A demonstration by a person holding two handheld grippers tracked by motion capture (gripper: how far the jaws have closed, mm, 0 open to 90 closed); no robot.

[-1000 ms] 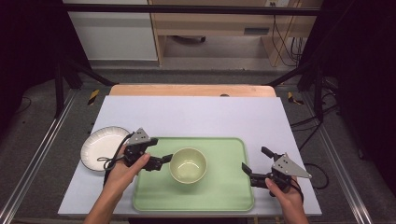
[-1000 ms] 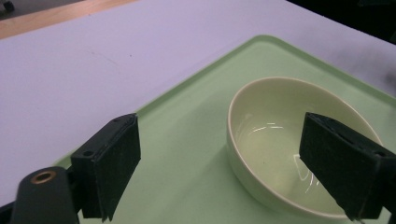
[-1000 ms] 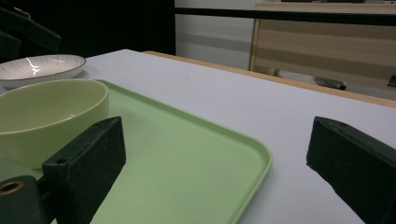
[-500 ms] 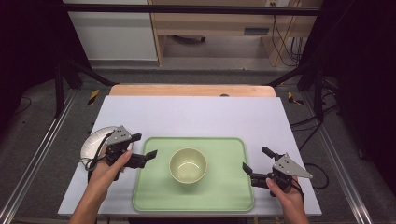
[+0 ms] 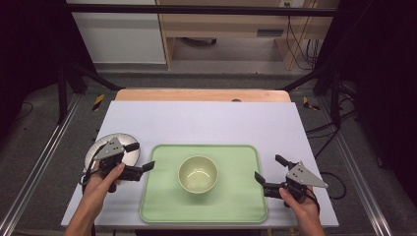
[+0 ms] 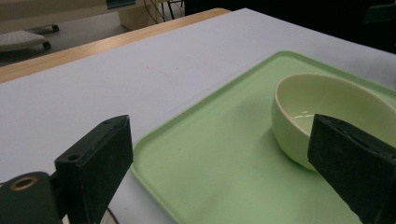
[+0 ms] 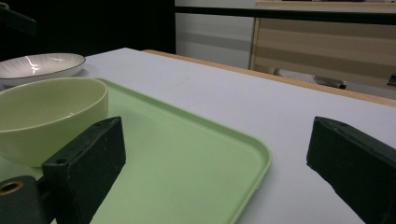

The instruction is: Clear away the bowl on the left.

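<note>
A pale yellow-green bowl [image 5: 197, 173] stands upright and empty in the middle of a light green tray [image 5: 236, 206]. My left gripper [image 5: 140, 157] is open just off the tray's left edge, jaws pointing toward the bowl and holding nothing. In the left gripper view the bowl [image 6: 327, 107] lies ahead on the tray [image 6: 210, 154], apart from the wide-spread jaws. My right gripper [image 5: 269, 168] is open at the tray's right edge, also holding nothing. The right gripper view shows the bowl [image 7: 46, 116] ahead at the left and the tray's corner [image 7: 187, 154] between the jaws.
A white ribbed plate [image 5: 91, 153] lies left of the tray, partly under my left hand; it is also in the right gripper view [image 7: 42, 63]. A white sheet [image 5: 206, 123] covers the table, with a wooden strip [image 5: 196, 95] along the back.
My left gripper has drawn back leftward from beside the bowl to the tray's left edge, over the plate. The bowl and the right gripper have stayed where they were.
</note>
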